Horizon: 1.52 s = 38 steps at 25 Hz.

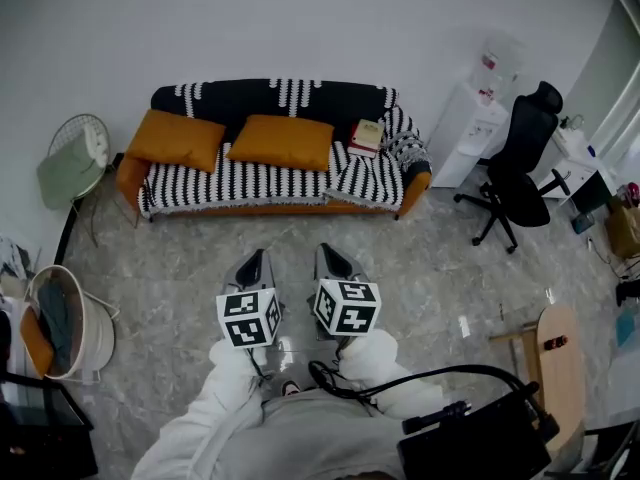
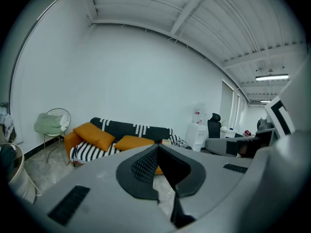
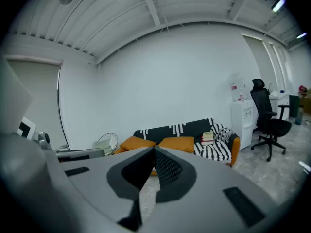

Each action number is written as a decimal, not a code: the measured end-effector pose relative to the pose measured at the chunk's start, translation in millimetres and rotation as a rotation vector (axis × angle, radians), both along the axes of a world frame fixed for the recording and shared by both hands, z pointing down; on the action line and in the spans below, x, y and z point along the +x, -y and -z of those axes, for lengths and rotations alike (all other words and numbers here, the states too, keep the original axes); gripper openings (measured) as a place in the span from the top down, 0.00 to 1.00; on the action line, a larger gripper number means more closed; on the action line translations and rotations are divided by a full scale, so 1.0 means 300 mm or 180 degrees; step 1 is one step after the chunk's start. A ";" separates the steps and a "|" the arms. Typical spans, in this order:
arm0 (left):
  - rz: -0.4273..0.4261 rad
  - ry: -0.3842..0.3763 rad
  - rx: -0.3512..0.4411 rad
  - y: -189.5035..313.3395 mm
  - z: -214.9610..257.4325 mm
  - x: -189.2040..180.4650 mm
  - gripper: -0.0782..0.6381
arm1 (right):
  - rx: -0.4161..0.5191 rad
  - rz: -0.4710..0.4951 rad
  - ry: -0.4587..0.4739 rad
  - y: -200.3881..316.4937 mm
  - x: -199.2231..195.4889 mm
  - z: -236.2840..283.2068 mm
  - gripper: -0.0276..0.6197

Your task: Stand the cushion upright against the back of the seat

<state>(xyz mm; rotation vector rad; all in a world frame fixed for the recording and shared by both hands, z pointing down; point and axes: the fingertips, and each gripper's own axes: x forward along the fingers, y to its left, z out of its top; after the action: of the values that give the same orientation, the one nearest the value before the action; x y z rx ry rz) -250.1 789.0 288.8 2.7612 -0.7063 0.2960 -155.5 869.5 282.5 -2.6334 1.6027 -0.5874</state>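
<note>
Floor (image 1: 450, 268): grey marbled; the sofa stands at its far edge, against the white wall.
Sofa (image 1: 270, 180): orange, under a black-and-white striped throw.
Office chair (image 1: 520, 168): black, off the sofa's right end.
Left cushion (image 1: 176, 138) (image 2: 93, 135): orange, at the seat's left end, tilted up toward the armrest.
Middle cushion (image 1: 281, 140) (image 2: 132, 141): orange, near the seat's middle, lying low, not upright.
Left gripper (image 1: 257, 258) (image 2: 158, 147): jaws together on nothing, held over the floor, well apart from the sofa.
Right gripper (image 1: 330, 254) (image 3: 153, 150): just beside the left one, jaws together, empty.
Books (image 1: 367, 134): small stack at the seat's right end, by the backrest.
</note>
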 end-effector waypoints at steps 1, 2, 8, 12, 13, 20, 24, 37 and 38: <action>0.0003 0.0001 -0.0011 0.006 -0.006 -0.004 0.90 | 0.0021 -0.0023 0.0028 0.003 0.000 -0.002 0.86; 0.0006 0.0004 -0.0026 0.013 -0.012 -0.007 0.90 | 0.0029 -0.0043 0.0044 0.007 0.001 -0.004 0.86; -0.0018 0.0035 -0.0180 0.022 -0.065 -0.024 0.90 | -0.0066 -0.0095 0.0080 0.014 -0.001 -0.042 0.86; 0.0011 0.0029 -0.0196 0.046 -0.075 -0.033 0.90 | -0.0108 -0.0088 0.0098 0.039 0.001 -0.061 0.86; 0.0029 0.0031 -0.0205 0.055 -0.080 -0.034 0.90 | -0.0105 -0.0078 0.0099 0.050 0.002 -0.063 0.86; 0.0118 0.0091 -0.0243 0.143 -0.120 0.012 0.90 | -0.0112 0.0028 0.0127 0.159 0.053 -0.089 0.86; 0.0185 0.0112 -0.0238 0.234 -0.121 0.077 0.90 | -0.0126 0.0096 0.0183 0.252 0.110 -0.100 0.86; 0.0184 0.0175 -0.0303 0.461 -0.141 0.423 0.90 | -0.0227 0.0186 0.0251 0.497 0.437 -0.120 0.86; 0.0180 0.0177 -0.0300 0.473 -0.142 0.448 0.90 | -0.0228 0.0178 0.0266 0.508 0.462 -0.124 0.86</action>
<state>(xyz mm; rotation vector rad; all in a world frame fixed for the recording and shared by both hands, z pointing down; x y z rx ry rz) -115.9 647.0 331.3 2.6483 -0.7624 0.3853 -16.8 717.3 319.7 -2.5822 1.6667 -0.7604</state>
